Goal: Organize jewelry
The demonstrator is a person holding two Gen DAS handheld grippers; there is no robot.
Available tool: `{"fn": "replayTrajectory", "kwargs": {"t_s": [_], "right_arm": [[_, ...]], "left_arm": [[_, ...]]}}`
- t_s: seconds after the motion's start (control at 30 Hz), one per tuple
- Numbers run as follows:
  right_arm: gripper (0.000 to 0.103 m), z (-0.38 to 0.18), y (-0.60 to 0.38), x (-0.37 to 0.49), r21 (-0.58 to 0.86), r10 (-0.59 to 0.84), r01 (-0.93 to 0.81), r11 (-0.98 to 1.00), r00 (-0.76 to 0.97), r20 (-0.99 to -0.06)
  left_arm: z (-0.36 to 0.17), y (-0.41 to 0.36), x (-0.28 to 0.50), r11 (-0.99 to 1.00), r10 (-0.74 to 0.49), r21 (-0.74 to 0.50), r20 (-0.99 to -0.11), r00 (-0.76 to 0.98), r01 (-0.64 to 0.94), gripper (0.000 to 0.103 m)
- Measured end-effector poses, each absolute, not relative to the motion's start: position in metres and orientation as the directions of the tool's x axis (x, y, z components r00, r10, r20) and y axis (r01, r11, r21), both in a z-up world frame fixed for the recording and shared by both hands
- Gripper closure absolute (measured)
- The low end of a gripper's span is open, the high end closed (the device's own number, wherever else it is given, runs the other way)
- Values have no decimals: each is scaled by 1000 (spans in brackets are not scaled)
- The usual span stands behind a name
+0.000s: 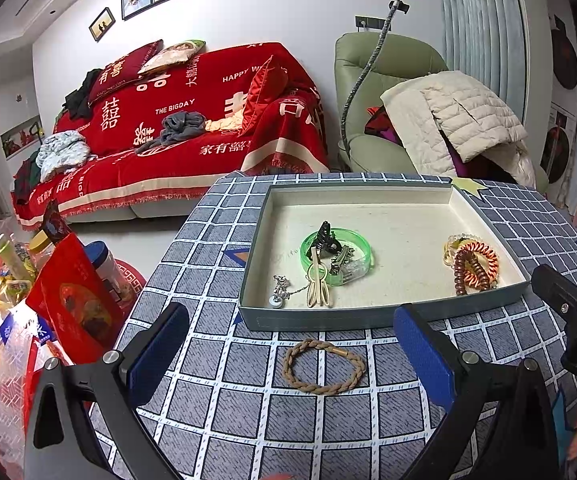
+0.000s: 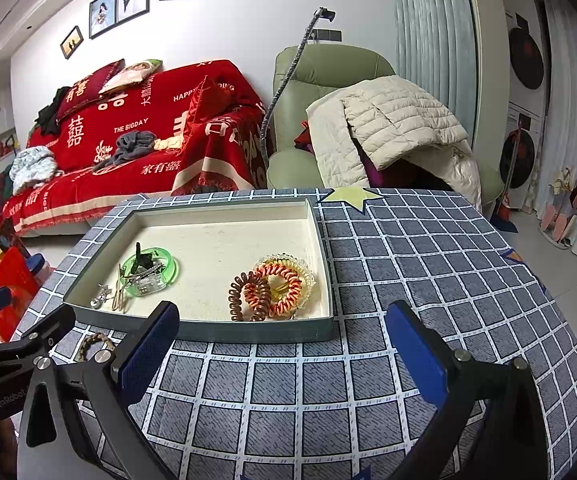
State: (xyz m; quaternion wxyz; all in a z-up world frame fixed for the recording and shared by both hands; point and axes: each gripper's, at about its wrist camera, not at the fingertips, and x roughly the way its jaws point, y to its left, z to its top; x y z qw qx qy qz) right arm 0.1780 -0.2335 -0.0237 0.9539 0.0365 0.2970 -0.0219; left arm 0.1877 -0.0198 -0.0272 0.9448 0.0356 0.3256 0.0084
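Both tongs stand apart and hold nothing. The left gripper hovers over the braided bracelet, which lies on the checkered tablecloth just outside the near edge of the tray. The right gripper is at the tray's near right corner, where the coil hair ties lie inside.

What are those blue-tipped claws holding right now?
Nothing. The left gripper and right gripper are both open; the braided bracelet lies loose on the tablecloth.
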Motion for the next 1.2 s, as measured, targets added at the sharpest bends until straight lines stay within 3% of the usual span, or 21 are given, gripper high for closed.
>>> {"fn": "replayTrajectory", "kwargs": {"t_s": [1.2], "right_arm": [[0,-21,-233,177,59,-16,60,996,822,-569]], "left_arm": [[-29,-17,188,998,34,63,-623,781,7,0]]}}
